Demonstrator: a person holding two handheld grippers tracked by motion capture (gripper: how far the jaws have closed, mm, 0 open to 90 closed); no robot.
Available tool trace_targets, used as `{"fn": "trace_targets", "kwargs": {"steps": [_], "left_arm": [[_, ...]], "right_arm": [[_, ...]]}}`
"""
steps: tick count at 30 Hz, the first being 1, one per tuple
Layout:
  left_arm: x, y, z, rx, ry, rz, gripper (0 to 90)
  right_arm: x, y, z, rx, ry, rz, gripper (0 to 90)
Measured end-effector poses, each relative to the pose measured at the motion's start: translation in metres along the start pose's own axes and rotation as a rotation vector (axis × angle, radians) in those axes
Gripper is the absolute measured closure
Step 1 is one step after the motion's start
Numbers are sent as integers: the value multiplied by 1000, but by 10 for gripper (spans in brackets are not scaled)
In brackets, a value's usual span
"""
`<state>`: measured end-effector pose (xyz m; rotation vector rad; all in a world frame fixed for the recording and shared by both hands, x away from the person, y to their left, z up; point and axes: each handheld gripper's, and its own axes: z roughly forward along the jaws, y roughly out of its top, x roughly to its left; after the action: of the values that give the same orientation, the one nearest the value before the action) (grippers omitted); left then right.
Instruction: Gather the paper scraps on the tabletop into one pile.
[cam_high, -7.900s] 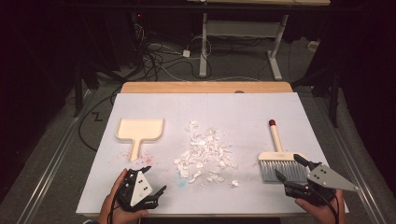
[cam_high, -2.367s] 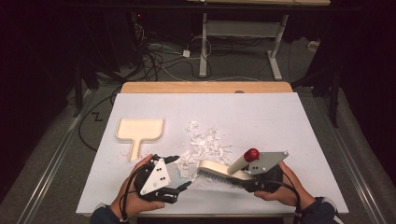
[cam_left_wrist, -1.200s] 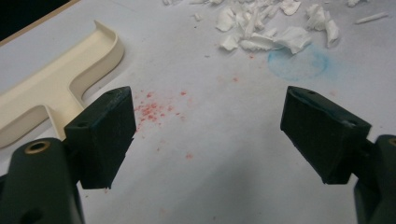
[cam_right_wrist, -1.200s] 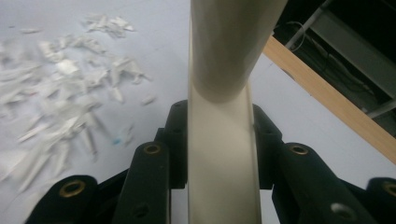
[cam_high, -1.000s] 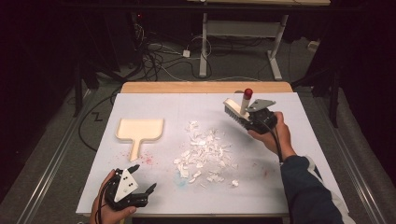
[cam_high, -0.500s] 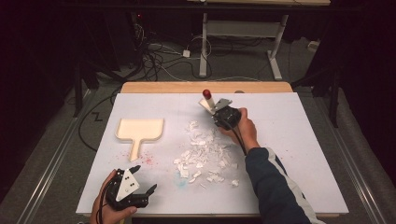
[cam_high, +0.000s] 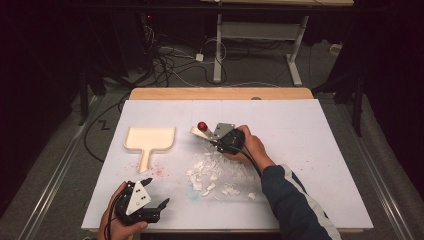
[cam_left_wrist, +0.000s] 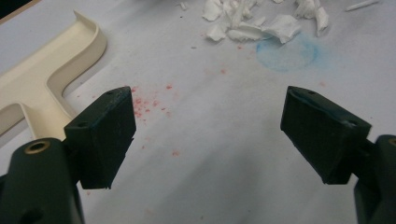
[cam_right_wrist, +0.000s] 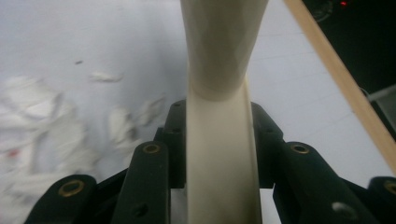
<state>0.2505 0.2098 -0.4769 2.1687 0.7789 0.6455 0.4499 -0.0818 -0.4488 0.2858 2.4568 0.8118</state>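
Observation:
My right gripper (cam_high: 220, 141) is shut on a cream brush (cam_high: 198, 132) with a red-tipped handle (cam_high: 202, 126), held just beyond the far edge of a pile of white paper scraps (cam_high: 220, 172). In the right gripper view the brush handle (cam_right_wrist: 219, 93) runs up between the closed jaws of that gripper (cam_right_wrist: 217, 140), with scraps (cam_right_wrist: 42, 121) to its left. My left gripper (cam_high: 156, 192) rests open and empty near the front left of the table. A cream dustpan (cam_high: 150, 139) lies flat at the left; the left gripper view has the dustpan (cam_left_wrist: 42, 79) beyond the open left gripper (cam_left_wrist: 208, 135).
White paper covers the table (cam_high: 320, 150), with a wooden strip (cam_high: 220, 93) along the far edge. Red specks (cam_high: 157, 170) and a faint blue stain (cam_left_wrist: 285, 53) mark the sheet near the scraps (cam_left_wrist: 252, 21). Cables and desk legs stand on the dark floor beyond.
The right gripper took up the brush at the right, carried it to the far side, then swept left and down toward the pile's far edge. The left gripper drew back to the front left.

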Motion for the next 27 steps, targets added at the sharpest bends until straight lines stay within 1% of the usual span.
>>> {"fn": "trace_targets", "kwargs": {"steps": [1, 2, 3, 4, 5, 6, 8, 11, 12, 13, 14, 16, 18, 19, 21, 22, 23, 24, 25, 26, 27], "left_arm": [[0, 1, 0, -4, 5, 11, 172], [-1, 0, 1, 0, -1, 2, 172], [-1, 1, 1, 3, -1, 5, 172], [-1, 1, 2, 2, 2, 20, 172], [-2, 1, 2, 9, -2, 12, 172], [-2, 1, 2, 11, -1, 14, 172], [-2, 1, 2, 11, 2, 10, 171], [-2, 1, 2, 11, 2, 11, 172], [-3, 2, 2, 12, 2, 13, 171], [-3, 2, 2, 13, 1, 15, 171], [-3, 2, 2, 9, 6, 23, 171], [-4, 2, 3, 18, 2, 13, 171], [-4, 3, 3, 21, 0, 15, 171], [-4, 3, 4, 15, 3, 24, 171], [-4, 3, 4, 14, 3, 25, 170], [-5, 3, 4, 19, -3, 16, 166], [-5, 3, 4, 20, -3, 16, 165], [-5, 3, 4, 22, -1, 16, 165], [-5, 3, 4, 23, 0, 14, 165], [-4, 3, 5, 23, -1, 13, 165], [-4, 2, 5, 24, -3, 11, 165]], "right_arm": [[0, 0, 0, 0, 0, 0, 673], [3, -2, -3, -2, 13, -18, 671], [5, -4, -6, -11, 30, -23, 670], [9, -8, -14, -21, 62, -53, 670], [9, -8, -14, -21, 62, -53, 670], [11, -10, -19, -31, 83, -56, 670], [15, -13, -29, -54, 119, -85, 671], [24, -19, -45, -66, 173, -96, 672], [28, -21, -50, -78, 179, -94, 672], [33, -26, -60, -89, 196, -120, 673], [33, -26, -60, -89, 196, -120, 673], [37, -29, -68, -106, 193, -117, 676], [39, -31, -76, -120, 156, -125, 679], [37, -32, -80, -124, 142, -135, 680], [35, -33, -87, -145, 128, -104, 680], [33, -34, -90, -157, 117, -93, 679], [31, -36, -93, -167, 108, -76, 679], [25, -39, -100, -177, 89, -40, 678], [25, -39, -100, -177, 89, -40, 678], [22, -42, -103, -187, 76, -13, 679], [18, -45, -107, -198, 70, 26, 679]]}}
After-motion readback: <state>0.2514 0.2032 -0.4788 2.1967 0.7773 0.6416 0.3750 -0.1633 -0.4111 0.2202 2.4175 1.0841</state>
